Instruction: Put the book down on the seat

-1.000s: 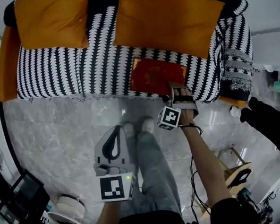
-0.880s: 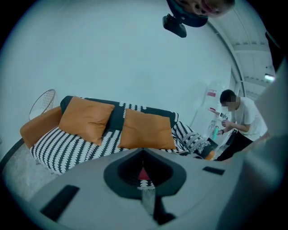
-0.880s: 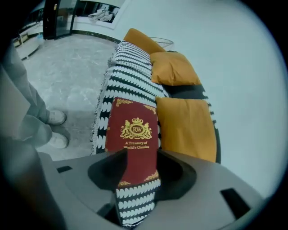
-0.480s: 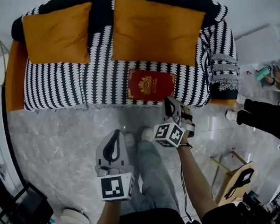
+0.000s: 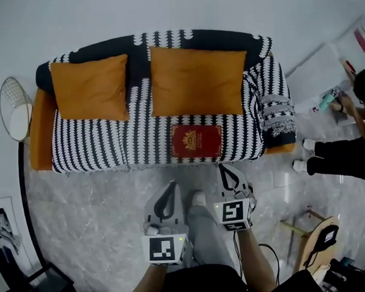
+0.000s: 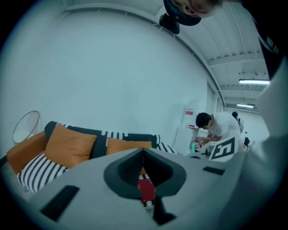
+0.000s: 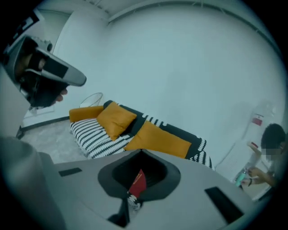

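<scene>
One red, gold-crested book (image 5: 196, 141) lies on a black-and-white striped sofa (image 5: 96, 144) with two orange cushions (image 5: 91, 88) in a white-walled room. The left gripper (image 5: 171, 186) is closed and empty. The right gripper (image 5: 224, 169) has just closed, also empty.

The book (image 5: 196, 141) is red, with a gold emblem and gold border on its cover. It lies flat and closed, cover up, on the black-and-white striped seat (image 5: 96, 141), right of the middle, near the front edge.
</scene>
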Demonstrator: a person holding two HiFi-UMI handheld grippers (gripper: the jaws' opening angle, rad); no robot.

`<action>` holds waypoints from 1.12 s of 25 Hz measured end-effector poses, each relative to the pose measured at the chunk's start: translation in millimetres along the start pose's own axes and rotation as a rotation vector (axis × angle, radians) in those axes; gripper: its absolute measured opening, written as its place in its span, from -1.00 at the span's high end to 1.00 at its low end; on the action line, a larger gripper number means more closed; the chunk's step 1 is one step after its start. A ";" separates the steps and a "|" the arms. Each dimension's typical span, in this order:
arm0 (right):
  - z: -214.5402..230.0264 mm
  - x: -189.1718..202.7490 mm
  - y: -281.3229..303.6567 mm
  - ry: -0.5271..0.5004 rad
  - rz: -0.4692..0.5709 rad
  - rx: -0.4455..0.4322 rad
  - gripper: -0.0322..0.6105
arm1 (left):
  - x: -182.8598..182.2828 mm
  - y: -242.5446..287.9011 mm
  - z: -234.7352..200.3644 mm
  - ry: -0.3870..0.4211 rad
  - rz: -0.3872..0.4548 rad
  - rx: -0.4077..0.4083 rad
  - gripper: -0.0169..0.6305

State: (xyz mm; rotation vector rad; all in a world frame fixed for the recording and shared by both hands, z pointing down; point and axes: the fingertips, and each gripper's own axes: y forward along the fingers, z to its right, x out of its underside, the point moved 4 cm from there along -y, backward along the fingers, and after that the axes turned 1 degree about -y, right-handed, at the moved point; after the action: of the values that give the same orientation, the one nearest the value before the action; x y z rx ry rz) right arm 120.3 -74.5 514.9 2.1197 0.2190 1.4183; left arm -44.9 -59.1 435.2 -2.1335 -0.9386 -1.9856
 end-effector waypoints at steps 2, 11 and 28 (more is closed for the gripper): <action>3.0 -19.9 -23.5 0.066 0.057 0.009 0.87 | -13.9 -3.4 8.4 0.005 0.016 0.010 0.91; 31.1 -99.0 -116.8 0.213 0.284 0.030 0.87 | -71.1 -21.2 22.0 0.045 0.116 0.018 0.91; 70.6 -132.9 -143.8 0.480 0.443 0.038 0.87 | -129.3 -19.3 44.2 0.058 0.211 0.021 0.91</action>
State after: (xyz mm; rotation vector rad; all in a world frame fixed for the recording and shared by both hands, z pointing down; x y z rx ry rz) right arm 151.9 -40.0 312.1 1.8957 -0.0503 2.1902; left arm -11.7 -72.0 301.8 -2.0564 -0.6900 -1.9150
